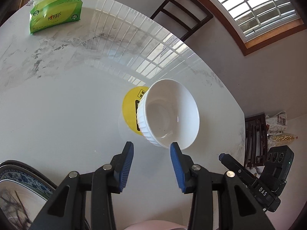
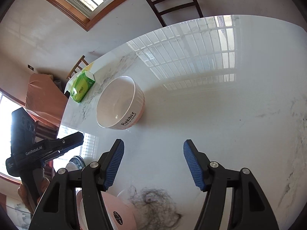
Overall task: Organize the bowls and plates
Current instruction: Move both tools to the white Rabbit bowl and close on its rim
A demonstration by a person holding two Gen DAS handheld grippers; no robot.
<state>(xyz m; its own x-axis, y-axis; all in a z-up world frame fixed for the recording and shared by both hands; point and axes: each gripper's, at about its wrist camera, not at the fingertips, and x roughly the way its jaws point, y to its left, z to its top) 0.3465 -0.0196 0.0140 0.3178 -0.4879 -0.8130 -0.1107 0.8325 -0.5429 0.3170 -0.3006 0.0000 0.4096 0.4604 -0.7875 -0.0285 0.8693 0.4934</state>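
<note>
Ribbed bowl [image 1: 168,115], white inside, pink outside with "Rabbit" lettering in the right view [image 2: 120,103]: upright on the marble bench [image 1: 67,99], mid-surface, near the far edge, half covering a yellow round sticker [image 1: 131,109].

Left gripper [image 1: 151,149] wide, empty, right pad just overlapping the near rim in view; contact cannot be told. Right gripper [image 2: 153,147] wide, empty, short of the bowl, off to its right.

Risks, judged:
- Glossy bench, glazed ribbed wall: one-sided pad contact likely to shove or spin the bowl toward the edge instead of gripping.
- Rim pinch on a curved wall: likely tilt or slip on lift.
- Blue-patterned plate [image 1: 23,180] close beside the left gripper at lower left, pink dish [image 2: 119,210] under the right gripper: knock or chip risk on the swing back.
- Both grippers converging on one bowl: collision risk.
</note>
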